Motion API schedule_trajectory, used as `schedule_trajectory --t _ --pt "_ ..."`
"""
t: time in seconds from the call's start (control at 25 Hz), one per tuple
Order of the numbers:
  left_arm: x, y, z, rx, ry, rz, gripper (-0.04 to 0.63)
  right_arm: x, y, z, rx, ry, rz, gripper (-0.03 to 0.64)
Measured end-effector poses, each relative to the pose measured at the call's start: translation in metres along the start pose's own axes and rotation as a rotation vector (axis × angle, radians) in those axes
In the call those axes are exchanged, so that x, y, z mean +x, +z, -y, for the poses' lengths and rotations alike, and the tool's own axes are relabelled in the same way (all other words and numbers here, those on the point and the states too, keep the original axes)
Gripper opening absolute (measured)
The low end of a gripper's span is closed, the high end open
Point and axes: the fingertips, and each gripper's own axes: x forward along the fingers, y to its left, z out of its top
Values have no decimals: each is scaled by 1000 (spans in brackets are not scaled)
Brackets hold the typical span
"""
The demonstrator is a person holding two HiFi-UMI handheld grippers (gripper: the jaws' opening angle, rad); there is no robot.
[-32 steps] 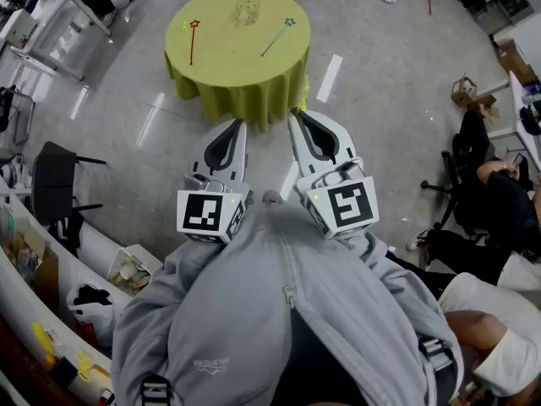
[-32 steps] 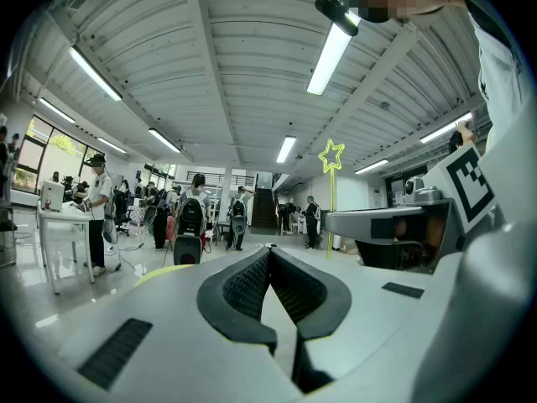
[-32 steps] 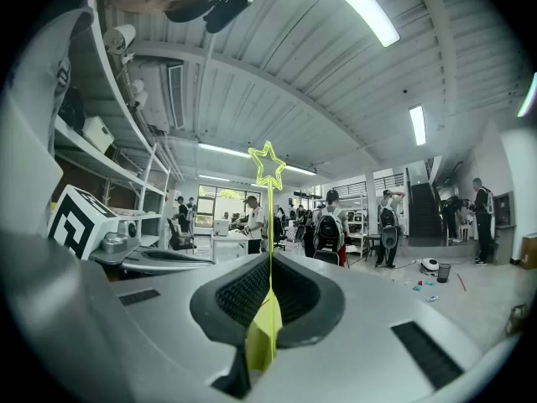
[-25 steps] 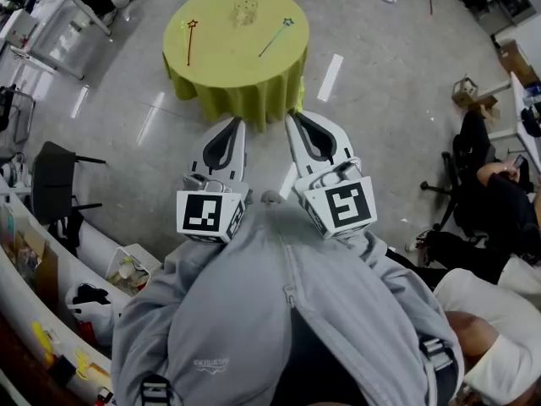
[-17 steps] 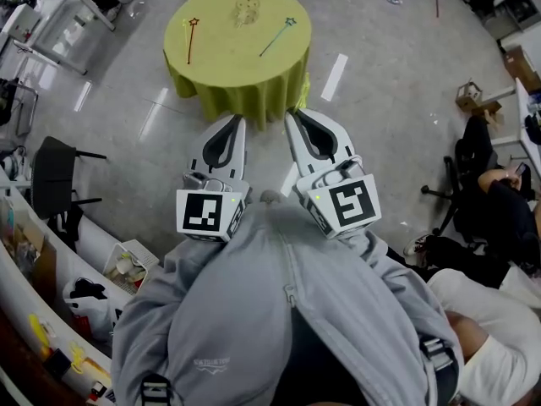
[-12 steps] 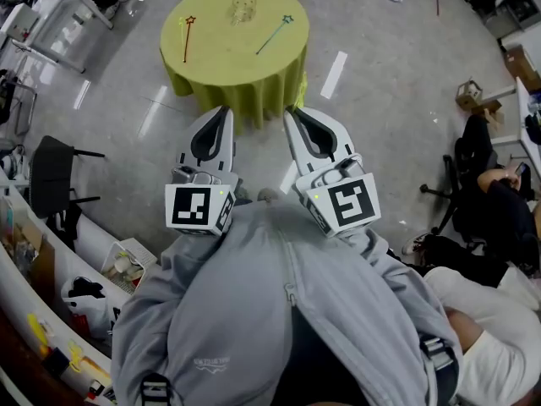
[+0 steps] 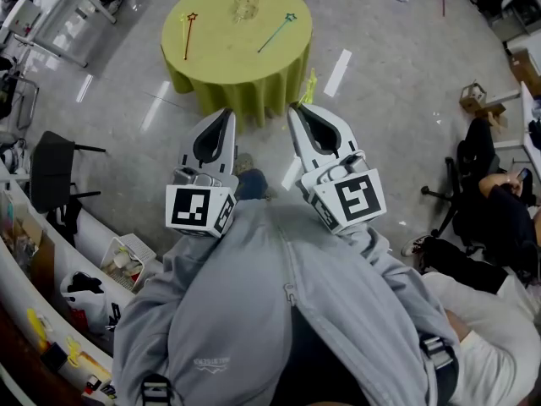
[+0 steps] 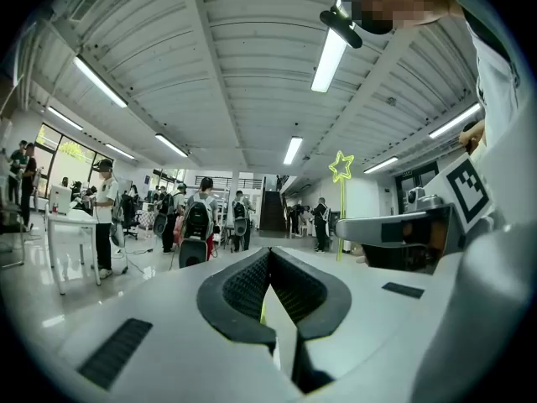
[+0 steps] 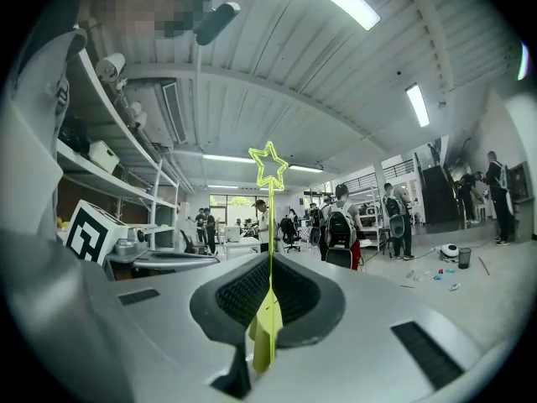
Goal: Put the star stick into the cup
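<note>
yellow star stick (image 9: 270, 225) stands pinched in the right gripper (image 7: 297, 110), whose jaws are closed on its lower end. its long axis runs on along the jaws, star end leading. the left gripper (image 7: 226, 115) has its jaws pressed together with nothing that i can make out between them. both are held close to the person's chest and aim at a round table (image 7: 254, 79) under a yellow-green cloth. the cup (image 7: 246, 5), clear, sits toward the table's far side, well apart from both tools and a little left of the right gripper's line. the holding hand looks at least as near to it as the other. a red star stick (image 7: 188, 34) and a teal star stick (image 7: 277, 32) lie flat either side of the cup. grey polished floor (image 7: 380, 100) lies between person and table. a black chair (image 7: 51, 176) stands left, and a seated person (image 7: 499, 201) is off right.
</note>
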Motion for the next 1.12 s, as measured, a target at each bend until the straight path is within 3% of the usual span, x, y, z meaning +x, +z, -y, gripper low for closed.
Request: schedule_trajectory --t 0.64,1.12 --pt "65 -3 -31 -9 -57 29 17 50 -1 38 -57 -50 2 35" --pt "200 -4 -140 -17 -80 -11 17 209 -11 110 -49 -66 -46 35"
